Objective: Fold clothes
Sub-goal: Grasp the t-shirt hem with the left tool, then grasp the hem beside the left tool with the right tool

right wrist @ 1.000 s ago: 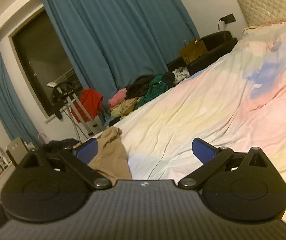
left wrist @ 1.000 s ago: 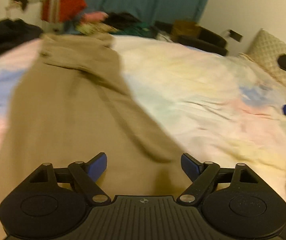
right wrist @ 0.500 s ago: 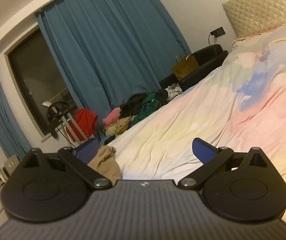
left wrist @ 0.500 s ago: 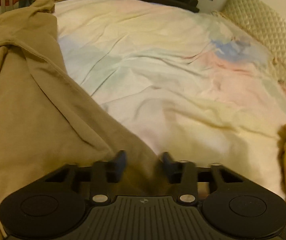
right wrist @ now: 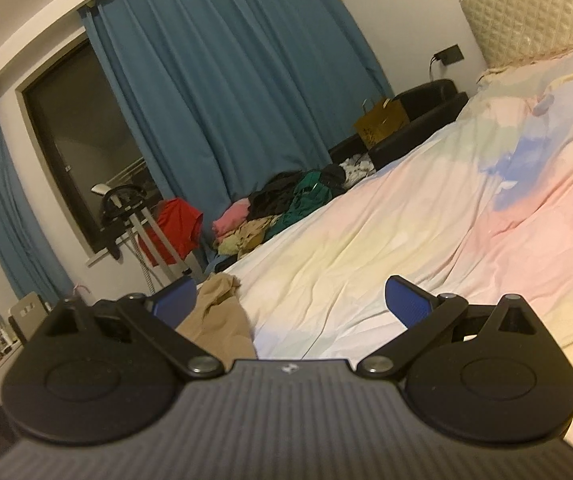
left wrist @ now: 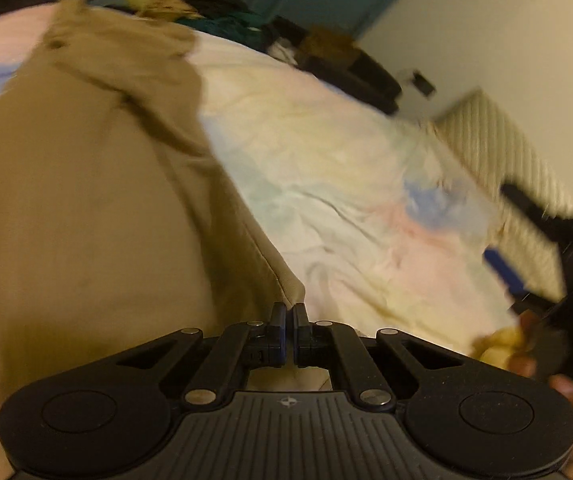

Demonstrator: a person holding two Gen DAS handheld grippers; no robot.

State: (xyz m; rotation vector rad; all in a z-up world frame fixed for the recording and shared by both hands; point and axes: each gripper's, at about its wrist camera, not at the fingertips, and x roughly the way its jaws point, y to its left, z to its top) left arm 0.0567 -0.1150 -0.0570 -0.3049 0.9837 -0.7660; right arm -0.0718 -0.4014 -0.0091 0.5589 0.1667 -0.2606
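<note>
Left wrist view, heavily motion-blurred: fine detail of the tan trousers (left wrist: 86, 208) could not be made out, and the garment ran off the frame at the left and bottom edges. The nearest part of it was hidden behind the left gripper (left wrist: 289, 312), whose blue pads stood pressed together on the trousers' near corner, the hem edge rising out of the closed jaws. The trousers lay spread on the pastel bedsheet (left wrist: 346, 184), long axis running from the gripper away toward the upper left, with the buttoned waistband (left wrist: 86, 40) at the far end near the pile of clothes (left wrist: 190, 4). At the right edge the right gripper (left wrist: 504, 270) appeared only as a blurred black frame with one blue pad; a hand beneath it was partly cut off.

Right wrist view, sharp: the right gripper (right wrist: 290, 300) hung over the bedsheet (right wrist: 406, 232) with its jaws wide apart and nothing between them. Only a crumpled end of the trousers (right wrist: 218, 312) showed, the rest hidden behind the gripper body. Blue curtains (right wrist: 226, 100) and a quilted headboard (right wrist: 534, 12) closed the background.
</note>
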